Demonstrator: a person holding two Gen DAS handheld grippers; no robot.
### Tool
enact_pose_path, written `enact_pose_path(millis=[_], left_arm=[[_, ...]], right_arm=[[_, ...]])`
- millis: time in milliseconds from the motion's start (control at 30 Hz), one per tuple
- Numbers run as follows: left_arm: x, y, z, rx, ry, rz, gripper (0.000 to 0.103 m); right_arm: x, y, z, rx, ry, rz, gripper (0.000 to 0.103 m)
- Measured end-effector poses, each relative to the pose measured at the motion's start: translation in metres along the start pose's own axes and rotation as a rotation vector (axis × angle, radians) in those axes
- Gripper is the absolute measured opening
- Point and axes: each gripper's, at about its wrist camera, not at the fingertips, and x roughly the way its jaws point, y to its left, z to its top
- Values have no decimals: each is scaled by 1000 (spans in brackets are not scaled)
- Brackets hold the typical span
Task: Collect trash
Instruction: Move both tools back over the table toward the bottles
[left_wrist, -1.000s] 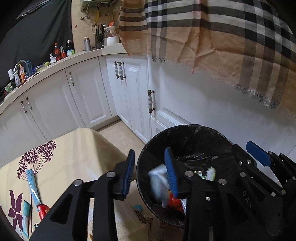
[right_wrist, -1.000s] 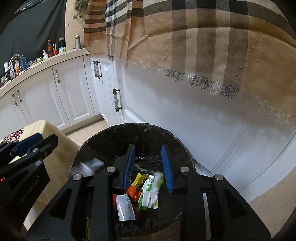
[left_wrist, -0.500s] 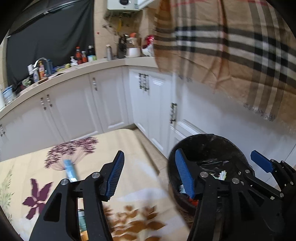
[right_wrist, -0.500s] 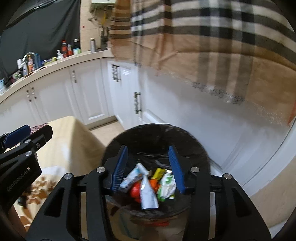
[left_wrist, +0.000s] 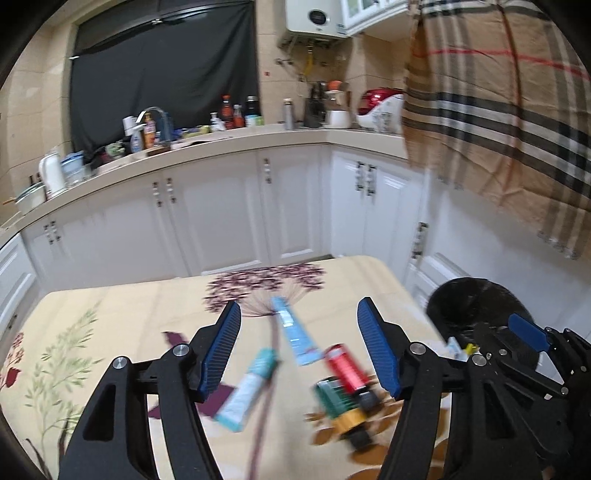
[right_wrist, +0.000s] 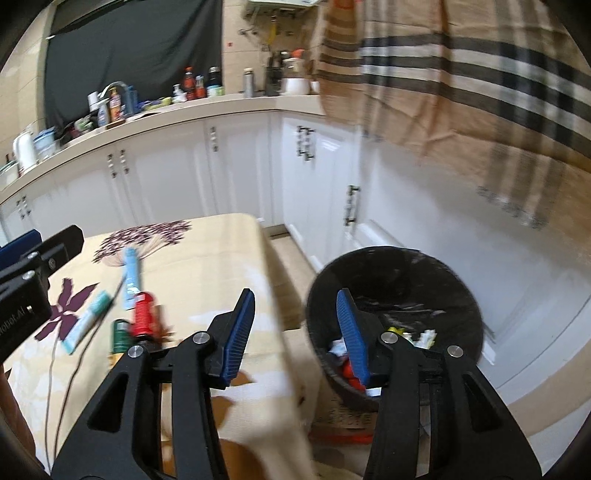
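Observation:
My left gripper (left_wrist: 299, 350) is open and empty above the table with the floral cloth (left_wrist: 110, 317). Between and below its fingers lie a light blue tube (left_wrist: 295, 336), a teal-capped white tube (left_wrist: 247, 387), a red can (left_wrist: 345, 367) and a green and yellow item (left_wrist: 340, 400). My right gripper (right_wrist: 295, 332) is open and empty over the table's right edge, beside the black trash bin (right_wrist: 391, 266), which holds several wrappers (right_wrist: 421, 338). The same tubes (right_wrist: 131, 275) and red can (right_wrist: 144, 314) show in the right wrist view.
White kitchen cabinets (left_wrist: 221, 206) run behind the table, with a cluttered counter (left_wrist: 166, 136) above. A plaid cloth (left_wrist: 498, 110) hangs at the right over more cabinets. The bin stands on the floor off the table's right end (left_wrist: 476, 306).
Both grippers swung left from above the bin toward the table. A white wrapper that fell from the left gripper is now in the bin. Both jaws have opened wider.

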Motion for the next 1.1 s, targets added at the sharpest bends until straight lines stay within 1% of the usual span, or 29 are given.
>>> enact_pose_path(millis=[100, 333, 533, 600, 667, 733, 833, 1100], left_arm=[[-3, 22, -5, -22, 5, 38, 67], [-6, 73, -23, -74, 43, 126, 68], [-6, 102, -36, -105, 76, 174, 68], [-6, 111, -40, -114, 82, 186, 68], [-6, 118, -43, -124, 88, 194, 68], [-5, 127, -47, -140, 97, 203, 68], [-5, 135, -51, -152, 110, 209, 68], [-6, 140, -55, -164, 120, 206, 68]], right_arm=[[-1, 17, -2, -25, 4, 25, 45], [4, 57, -7, -84, 39, 85, 45], [11, 86, -13, -139, 75, 122, 45], [10, 95, -15, -163, 84, 138, 45], [10, 105, -18, -191, 95, 152, 42], [10, 113, -20, -212, 109, 169, 34], [16, 121, -23, -235, 150, 176, 34], [14, 130, -25, -258, 169, 182, 34]])
